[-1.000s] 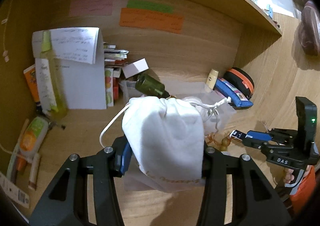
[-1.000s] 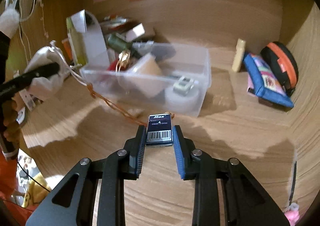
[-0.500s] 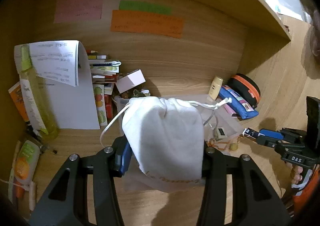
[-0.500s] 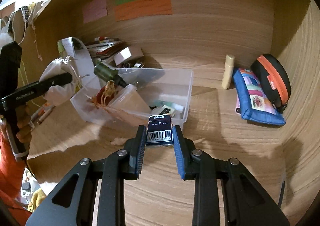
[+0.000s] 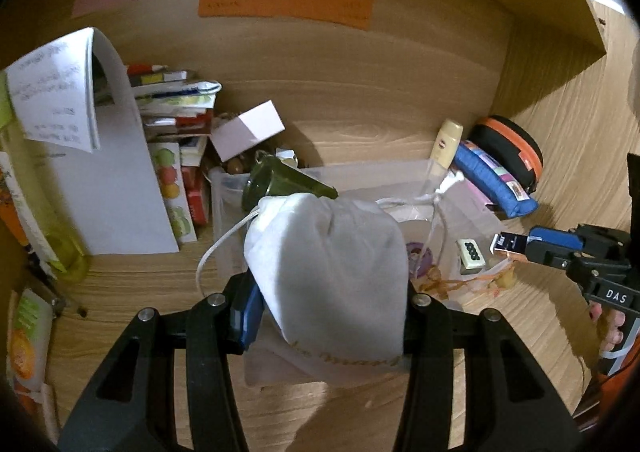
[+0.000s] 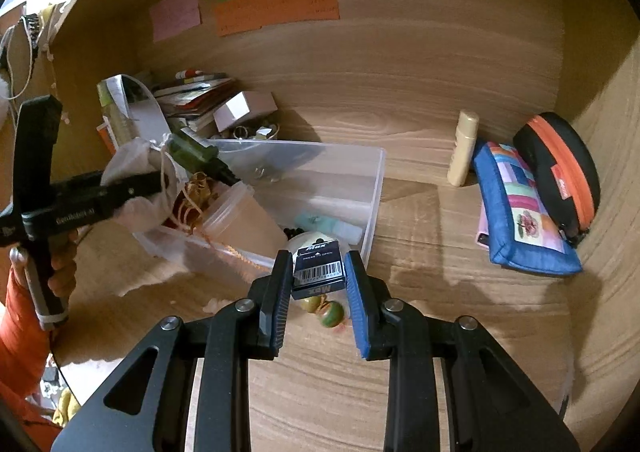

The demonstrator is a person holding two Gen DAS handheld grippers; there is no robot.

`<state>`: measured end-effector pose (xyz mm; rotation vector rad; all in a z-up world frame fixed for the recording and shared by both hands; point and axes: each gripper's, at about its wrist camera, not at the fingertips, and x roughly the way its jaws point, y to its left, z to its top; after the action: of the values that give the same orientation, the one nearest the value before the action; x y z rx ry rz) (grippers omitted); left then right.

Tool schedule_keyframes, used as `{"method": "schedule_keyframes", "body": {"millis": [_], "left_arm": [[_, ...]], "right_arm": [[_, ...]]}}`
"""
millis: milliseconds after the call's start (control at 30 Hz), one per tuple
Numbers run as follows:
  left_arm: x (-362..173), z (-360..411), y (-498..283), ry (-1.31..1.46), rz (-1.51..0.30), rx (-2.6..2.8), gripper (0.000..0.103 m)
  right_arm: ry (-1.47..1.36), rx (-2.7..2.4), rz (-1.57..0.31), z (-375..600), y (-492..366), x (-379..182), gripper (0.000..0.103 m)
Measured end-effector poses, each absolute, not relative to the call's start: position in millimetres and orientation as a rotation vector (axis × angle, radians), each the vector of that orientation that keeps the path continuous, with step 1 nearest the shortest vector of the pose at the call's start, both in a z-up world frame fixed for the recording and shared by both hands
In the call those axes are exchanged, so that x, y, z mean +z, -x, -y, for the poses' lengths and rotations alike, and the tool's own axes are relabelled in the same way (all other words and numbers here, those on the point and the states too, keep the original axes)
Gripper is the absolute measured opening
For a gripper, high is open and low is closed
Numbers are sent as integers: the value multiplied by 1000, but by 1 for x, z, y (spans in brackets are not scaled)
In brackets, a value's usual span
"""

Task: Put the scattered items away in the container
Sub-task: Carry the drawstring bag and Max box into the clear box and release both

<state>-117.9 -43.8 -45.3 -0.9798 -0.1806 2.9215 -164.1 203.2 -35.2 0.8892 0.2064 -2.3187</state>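
My left gripper is shut on a white drawstring pouch and holds it over the near left end of the clear plastic container. The pouch also shows in the right wrist view. My right gripper is shut on a small dark blue Max box with a barcode, held at the container's near right corner. That box shows in the left wrist view. The container holds a green bottle, a lidded plastic cup, a tile and string.
A blue patchwork pouch, a black-and-orange case and a cream tube stand to the right. Papers, booklets and a small white box pile at the back left. Green-orange beads lie on the wood beneath my right gripper.
Both grippers have moved closer to the container with their loads. The pouch now hangs over its near end and the Max box is at its right corner.
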Motion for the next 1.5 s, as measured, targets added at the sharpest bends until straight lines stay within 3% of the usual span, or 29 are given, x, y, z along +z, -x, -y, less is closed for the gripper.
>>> {"method": "schedule_keyframes", "body": {"millis": [233, 367, 500, 600, 733, 933, 1100, 1500], "left_arm": [[-54, 44, 123, 972, 156, 2927, 53], [-57, 43, 123, 954, 92, 2979, 67], [-58, 41, 123, 934, 41, 3014, 71], [-57, 42, 124, 935, 9, 3060, 84], [-51, 50, 123, 937, 65, 3054, 85], [-32, 46, 107, 844, 30, 3090, 85], [-15, 35, 97, 794, -39, 3118, 91], [-17, 18, 59, 832, -119, 3086, 95]], "right_arm": [[-925, -2304, -236, -192, 178, -43, 25], [-927, -2305, -237, -189, 180, -46, 25], [-929, -2307, -236, -190, 178, -46, 25], [-927, -2318, -243, -194, 175, -43, 27], [-880, -2372, -259, -202, 166, -36, 44], [-854, -2386, -259, -212, 154, -30, 45], [-857, -2397, -256, -219, 145, -34, 57], [-900, -2336, -266, -222, 128, -52, 60]]}}
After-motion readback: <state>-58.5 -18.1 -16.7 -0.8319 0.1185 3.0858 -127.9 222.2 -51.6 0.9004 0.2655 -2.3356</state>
